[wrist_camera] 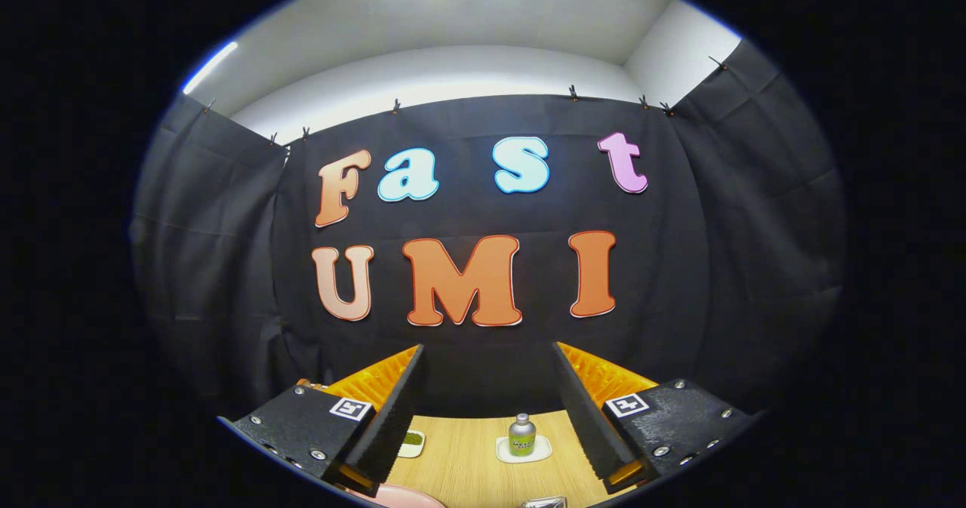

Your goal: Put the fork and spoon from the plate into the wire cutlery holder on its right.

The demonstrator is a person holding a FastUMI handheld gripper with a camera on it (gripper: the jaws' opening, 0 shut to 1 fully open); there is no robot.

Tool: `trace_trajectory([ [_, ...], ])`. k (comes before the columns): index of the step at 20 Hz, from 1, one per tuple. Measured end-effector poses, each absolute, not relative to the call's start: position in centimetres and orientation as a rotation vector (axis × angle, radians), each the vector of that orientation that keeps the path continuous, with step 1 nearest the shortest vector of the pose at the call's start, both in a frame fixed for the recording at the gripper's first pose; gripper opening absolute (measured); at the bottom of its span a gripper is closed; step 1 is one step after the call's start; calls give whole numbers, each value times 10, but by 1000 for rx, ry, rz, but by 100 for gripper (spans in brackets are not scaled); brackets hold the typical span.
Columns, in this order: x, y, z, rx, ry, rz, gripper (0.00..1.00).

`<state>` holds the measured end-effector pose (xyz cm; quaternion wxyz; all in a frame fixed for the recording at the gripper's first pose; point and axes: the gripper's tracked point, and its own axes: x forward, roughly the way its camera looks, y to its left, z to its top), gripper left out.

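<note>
Mostly, the gripper (487, 387) points level at the booth's back wall, high over a wooden table (468, 455), so the task's things sit low, beneath and just ahead of the fingers. Its fingers stand wide apart with nothing between them. A pink plate (400, 497) shows as a sliver under the left finger; the wire holder (545, 503) shows as a metal glint to the plate's right, nearer the right finger. Fork and spoon cannot be made out, so whether they lie on the plate or in the holder is unsettled, as is their long axis. Beyond stand a small bottle (521, 434) on a coaster and a little dish (412, 441).
</note>
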<state>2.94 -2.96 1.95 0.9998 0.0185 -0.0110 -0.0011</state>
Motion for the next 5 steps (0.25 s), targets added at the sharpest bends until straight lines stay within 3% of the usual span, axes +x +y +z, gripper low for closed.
trace_trajectory([
  [5, 27, -24, 22, 41, -31, 3, 97],
])
